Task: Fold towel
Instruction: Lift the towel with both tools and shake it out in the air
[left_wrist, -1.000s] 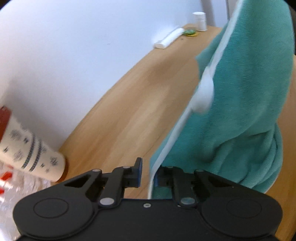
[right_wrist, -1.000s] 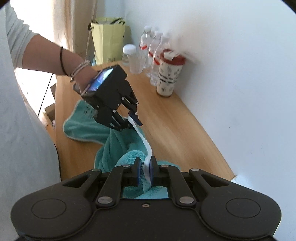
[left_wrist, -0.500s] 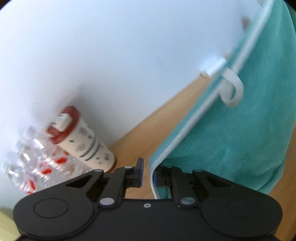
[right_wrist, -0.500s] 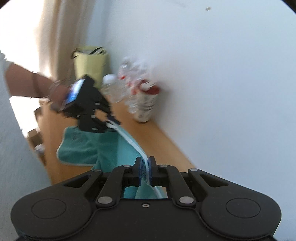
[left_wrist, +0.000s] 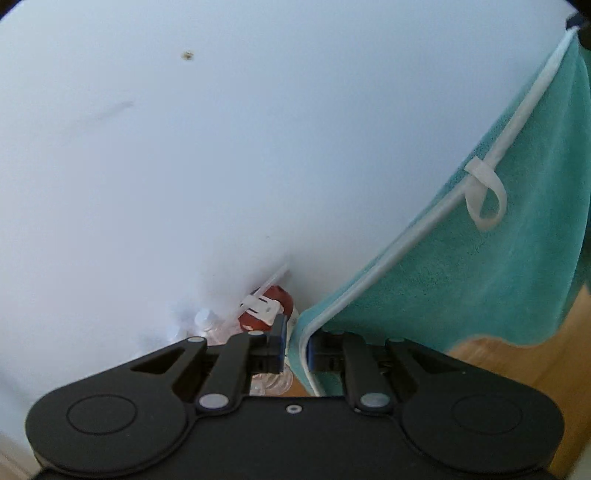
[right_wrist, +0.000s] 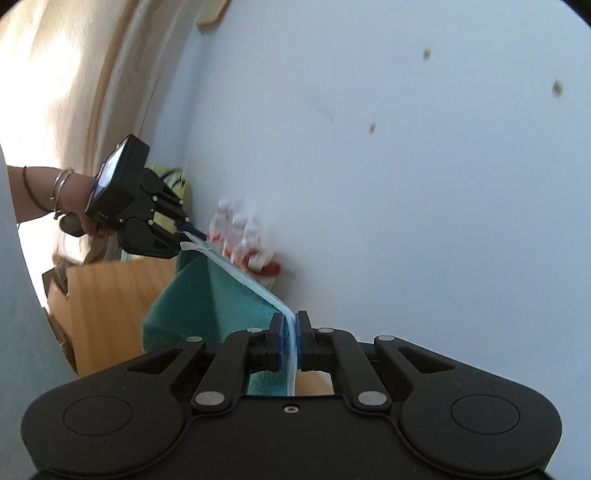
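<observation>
A: Where do we find the towel (right_wrist: 207, 295), and how do the tongs stand?

B: We see it lifted clear of the desk (right_wrist: 110, 295), hanging as a sheet between the two tools. The right tongs (right_wrist: 290, 338) are pinched narrow on the white hem at the near corner. The left tongs (left_wrist: 295, 349) have the hem of the other corner between their pads; in their own view a small gap shows on one side, and the jaws are easing apart a little, though the cloth hangs from them.

A: Which relation governs the coming move?

B: We judge it is the hem: the taut top edge runs from one pair of tongs to the other, the long axis, with the body drooping below toward the desk.

A: And the material?

B: Teal plush pile, white tape binding, a small hanging loop (left_wrist: 484, 199). It is limp and will sag wherever unsupported.
</observation>
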